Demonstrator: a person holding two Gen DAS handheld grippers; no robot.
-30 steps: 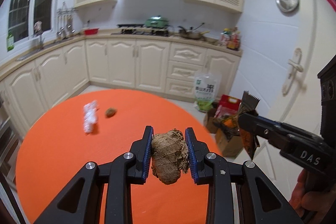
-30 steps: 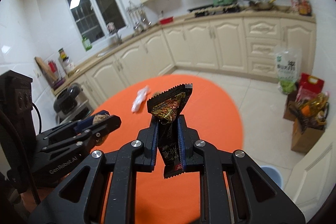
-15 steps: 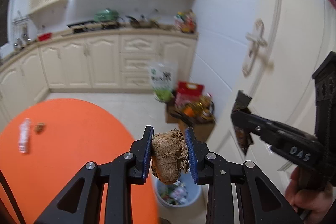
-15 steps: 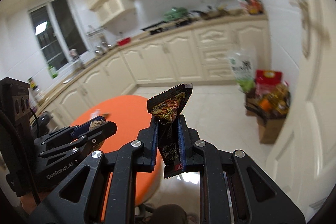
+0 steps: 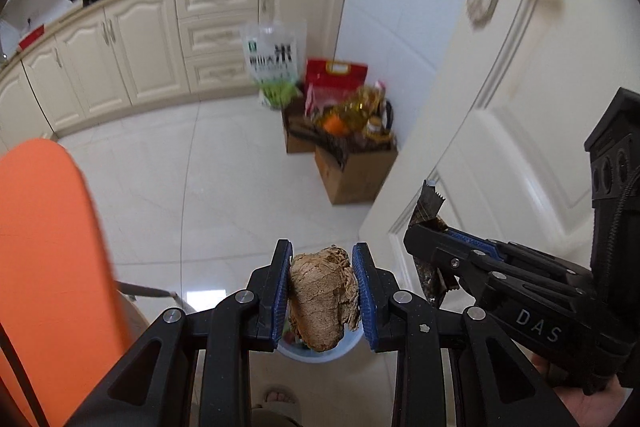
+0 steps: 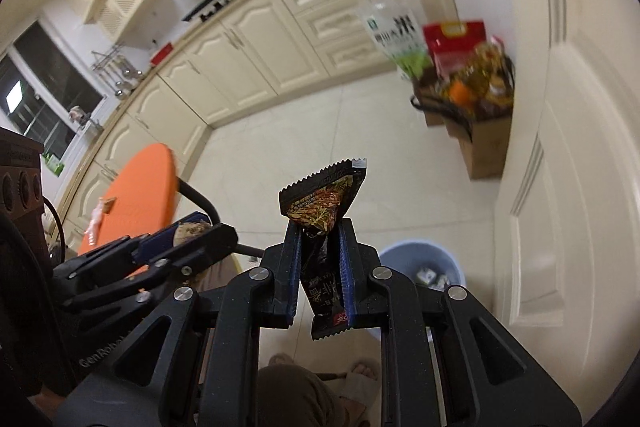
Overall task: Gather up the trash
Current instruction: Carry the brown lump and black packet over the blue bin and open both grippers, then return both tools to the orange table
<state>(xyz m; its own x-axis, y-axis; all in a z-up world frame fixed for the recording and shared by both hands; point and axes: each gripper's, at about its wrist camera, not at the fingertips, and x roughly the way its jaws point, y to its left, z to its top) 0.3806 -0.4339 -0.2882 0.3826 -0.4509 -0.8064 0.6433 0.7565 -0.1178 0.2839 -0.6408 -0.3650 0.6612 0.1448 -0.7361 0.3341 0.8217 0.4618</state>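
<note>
My left gripper [image 5: 322,259] is shut on a crumpled brown paper wad [image 5: 322,301] and holds it above a pale blue trash bin [image 5: 320,351] on the floor, mostly hidden behind the wad. My right gripper [image 6: 320,233] is shut on a black snack wrapper [image 6: 326,205]; the bin [image 6: 422,261] with trash inside lies just beyond and right of it. The right gripper with the wrapper [image 5: 428,203] shows at the right of the left wrist view. The left gripper [image 6: 188,233] shows at the left of the right wrist view.
The orange table [image 5: 44,239] is at the left, with a white wrapper [image 6: 93,225] and a small brown scrap [image 6: 108,205] on it. Cardboard boxes of groceries [image 5: 352,155] stand by the white door [image 5: 520,99]. Cream cabinets [image 5: 160,39] line the far wall. The person's slippered feet [image 6: 320,367] are below.
Both grippers have swung right and tilted down, away from the orange table toward the floor by the door. The trash bin now lies under them. Both still hold their items.
</note>
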